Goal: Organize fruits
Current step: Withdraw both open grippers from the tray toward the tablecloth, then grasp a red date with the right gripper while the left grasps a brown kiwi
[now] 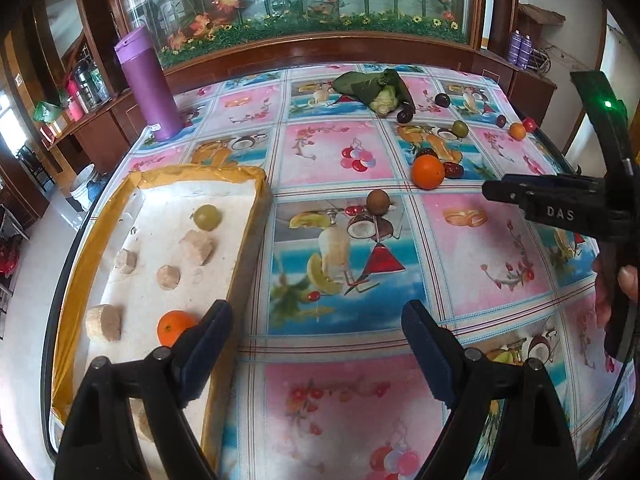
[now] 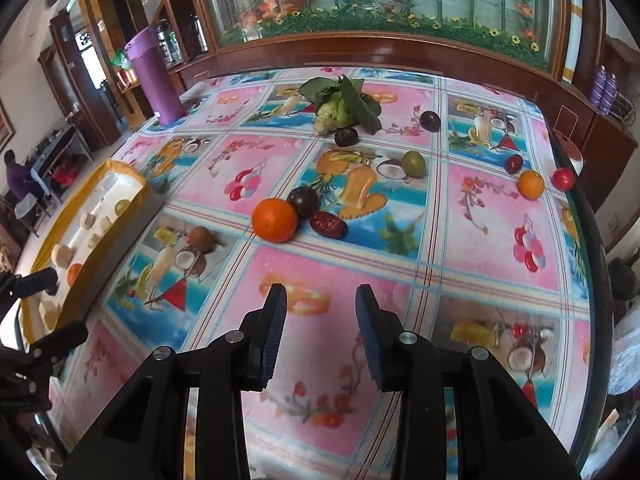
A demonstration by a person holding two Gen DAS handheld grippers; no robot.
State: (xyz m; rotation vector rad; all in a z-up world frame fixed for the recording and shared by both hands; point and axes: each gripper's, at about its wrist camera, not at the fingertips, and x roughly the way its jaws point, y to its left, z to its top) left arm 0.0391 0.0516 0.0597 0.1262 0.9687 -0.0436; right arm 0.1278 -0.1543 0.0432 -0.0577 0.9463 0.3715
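A white foam tray [image 1: 256, 184] with yellow taped rim sits at the table's left; it also shows in the right wrist view [image 2: 132, 178]. In it lie a green fruit [image 1: 207, 217], a small orange [image 1: 175, 326] and several beige chunks [image 1: 198, 247]. My left gripper [image 1: 316, 320] is open and empty, its left finger over the tray's near right wall. My right gripper [image 2: 321, 305] is open and empty above the cloth, short of a large orange [image 2: 275, 219], a red date [image 2: 329, 224] and a dark plum [image 2: 303, 201]. A brown fruit [image 1: 378, 201] lies mid-table.
Further back lie a leafy cauliflower [image 2: 340, 106], a green fruit [image 2: 414, 163], dark fruits [image 2: 430, 121], a small orange [image 2: 531, 184] and a red tomato [image 2: 563, 178] near the right edge. A purple tumbler [image 1: 149, 84] stands back left. A wooden cabinet lines the far side.
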